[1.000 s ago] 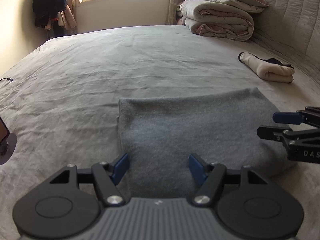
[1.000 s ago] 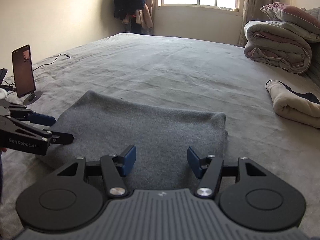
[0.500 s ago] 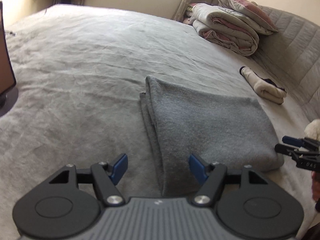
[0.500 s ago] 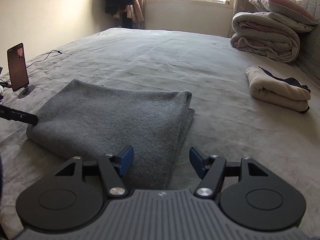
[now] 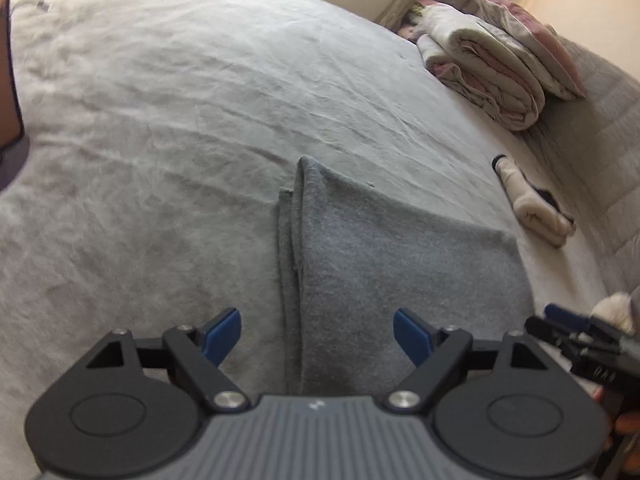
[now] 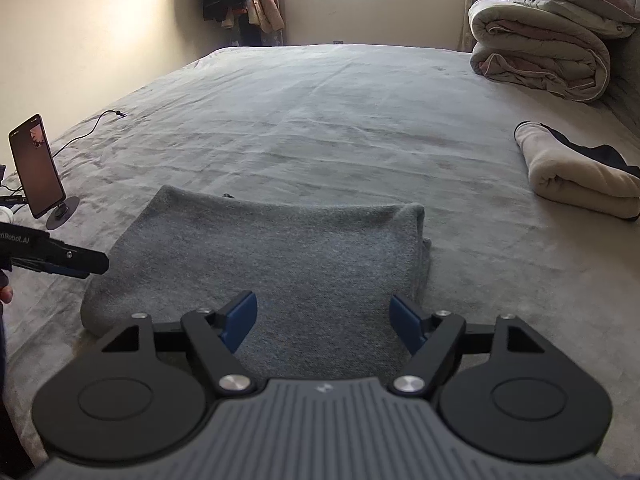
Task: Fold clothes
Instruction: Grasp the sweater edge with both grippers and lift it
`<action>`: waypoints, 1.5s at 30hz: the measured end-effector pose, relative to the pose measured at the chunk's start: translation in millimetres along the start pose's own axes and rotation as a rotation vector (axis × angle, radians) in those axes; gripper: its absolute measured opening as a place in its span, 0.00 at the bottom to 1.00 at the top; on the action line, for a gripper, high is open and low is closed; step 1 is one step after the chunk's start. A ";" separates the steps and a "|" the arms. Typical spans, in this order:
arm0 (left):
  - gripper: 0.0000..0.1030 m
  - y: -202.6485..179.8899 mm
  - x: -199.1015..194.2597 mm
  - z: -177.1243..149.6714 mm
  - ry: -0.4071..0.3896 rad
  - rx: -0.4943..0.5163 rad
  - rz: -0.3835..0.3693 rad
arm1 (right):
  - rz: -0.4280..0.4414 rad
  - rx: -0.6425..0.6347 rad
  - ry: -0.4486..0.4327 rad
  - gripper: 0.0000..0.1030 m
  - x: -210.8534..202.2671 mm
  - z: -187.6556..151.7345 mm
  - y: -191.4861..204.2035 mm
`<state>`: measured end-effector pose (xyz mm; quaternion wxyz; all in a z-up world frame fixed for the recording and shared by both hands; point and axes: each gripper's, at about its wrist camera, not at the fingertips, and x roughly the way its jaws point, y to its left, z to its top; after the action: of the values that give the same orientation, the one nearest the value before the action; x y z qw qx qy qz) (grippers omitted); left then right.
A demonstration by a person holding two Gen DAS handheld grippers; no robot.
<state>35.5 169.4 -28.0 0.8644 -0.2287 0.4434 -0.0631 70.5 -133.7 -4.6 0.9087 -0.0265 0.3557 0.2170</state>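
The folded grey garment (image 6: 276, 264) lies flat on the grey bedspread (image 6: 320, 120), directly ahead of both tools. In the right wrist view the right gripper (image 6: 322, 322) hovers over the garment's near edge, its jaws opening; cloth shows in the gap beneath them, but the blue pads (image 6: 240, 316) do not press on it. The garment stretches away toward 12 o'clock, its layered folded side at about 1 o'clock. The left gripper (image 6: 86, 266) points in from 9 o'clock, its tip at the garment's left edge.

In the left wrist view the left gripper (image 5: 318, 334) is tilted down over the garment (image 5: 400, 264), jaws opening, nothing pinched between them. The garment's stacked edges run up toward 12 o'clock from between the fingers, most of the cloth spreading toward 1 and 2 o'clock. The right gripper (image 5: 556, 320) sits at 3 o'clock by the garment's far corner.

A rolled cream garment (image 6: 576, 176) lies well apart at 2 o'clock, folded quilts (image 6: 540, 48) beyond it. A phone on a stand (image 6: 38, 168) stands at 10 o'clock.
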 end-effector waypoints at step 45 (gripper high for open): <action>0.22 -56.3 30.0 28.8 0.020 -0.190 -0.302 | 0.362 0.505 0.163 0.21 39.9 2.7 -33.8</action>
<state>81.6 119.8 -10.3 0.8152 -0.3725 0.4165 -0.1523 112.2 -148.7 -32.5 0.8016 0.2463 0.4690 0.2771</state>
